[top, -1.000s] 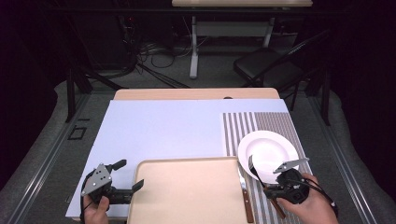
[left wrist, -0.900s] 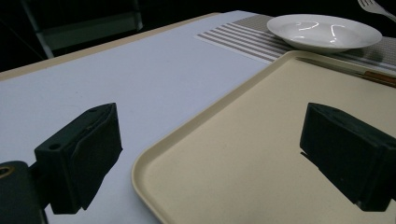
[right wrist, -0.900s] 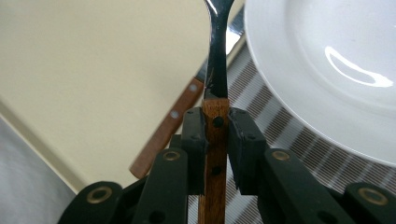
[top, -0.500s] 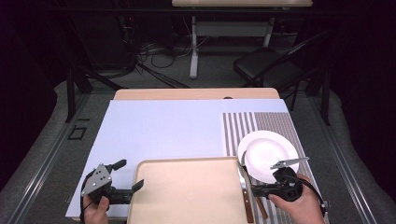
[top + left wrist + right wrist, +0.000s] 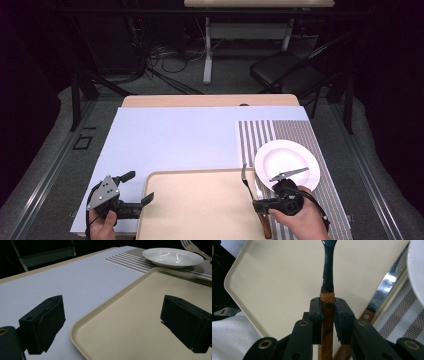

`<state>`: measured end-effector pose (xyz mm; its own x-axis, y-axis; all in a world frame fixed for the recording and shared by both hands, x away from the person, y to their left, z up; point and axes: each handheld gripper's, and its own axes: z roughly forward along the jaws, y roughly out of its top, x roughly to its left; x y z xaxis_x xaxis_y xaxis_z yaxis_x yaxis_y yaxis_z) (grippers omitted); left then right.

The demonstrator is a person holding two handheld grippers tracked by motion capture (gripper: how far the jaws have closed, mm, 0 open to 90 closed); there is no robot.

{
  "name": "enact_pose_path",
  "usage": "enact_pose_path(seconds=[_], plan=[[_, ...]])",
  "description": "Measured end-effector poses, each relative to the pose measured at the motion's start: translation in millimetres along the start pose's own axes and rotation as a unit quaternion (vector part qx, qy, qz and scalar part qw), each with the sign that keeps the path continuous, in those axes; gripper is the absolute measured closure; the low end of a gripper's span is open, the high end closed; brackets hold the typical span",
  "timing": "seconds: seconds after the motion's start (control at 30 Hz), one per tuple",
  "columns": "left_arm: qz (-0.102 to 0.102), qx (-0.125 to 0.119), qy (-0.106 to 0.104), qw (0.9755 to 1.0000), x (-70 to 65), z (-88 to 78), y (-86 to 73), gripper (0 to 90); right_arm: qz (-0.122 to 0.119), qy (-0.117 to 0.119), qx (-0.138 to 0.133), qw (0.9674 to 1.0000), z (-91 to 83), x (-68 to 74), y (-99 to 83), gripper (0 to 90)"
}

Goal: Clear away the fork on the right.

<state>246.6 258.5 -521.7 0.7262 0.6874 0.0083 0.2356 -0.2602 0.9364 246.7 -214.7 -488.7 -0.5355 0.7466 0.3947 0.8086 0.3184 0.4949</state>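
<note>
On the worktop [image 5: 190,135], the beige tray [image 5: 200,210] lies between both hands. The right gripper [image 5: 260,202] pinches the fork [image 5: 327,277] by its wooden handle, tines pointing away over the tray's right edge. The left gripper's [image 5: 137,197] fingers [image 5: 42,322] straddle the tray's left rim, spread.

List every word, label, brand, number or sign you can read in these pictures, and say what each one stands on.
None: no readable text on anything.
Tray: plain beige, no print.
Plate: plain white.
Placemat: stripes only, no letters.
Fork, shut in the right gripper: bare wooden handle with rivets, no brand.
Knife: no stamp visible on the blade.
Left gripper: black jaws, unmarked.
</note>
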Motion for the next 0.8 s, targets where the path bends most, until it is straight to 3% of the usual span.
enact_pose_path(seconds=[0.33,0.8], plan=[[0.000,0.001,0.000,1.0000,0.0,0.4,0.0,5.9,-0.006,-0.020,0.015,0.9997,20.7,5.0,-0.2,77.4],[0.000,0.001,-0.001,1.0000,0.1,0.5,0.0,6.1,0.022,0.003,0.018,0.9996,32.7,-0.1,-1.2,77.3]])
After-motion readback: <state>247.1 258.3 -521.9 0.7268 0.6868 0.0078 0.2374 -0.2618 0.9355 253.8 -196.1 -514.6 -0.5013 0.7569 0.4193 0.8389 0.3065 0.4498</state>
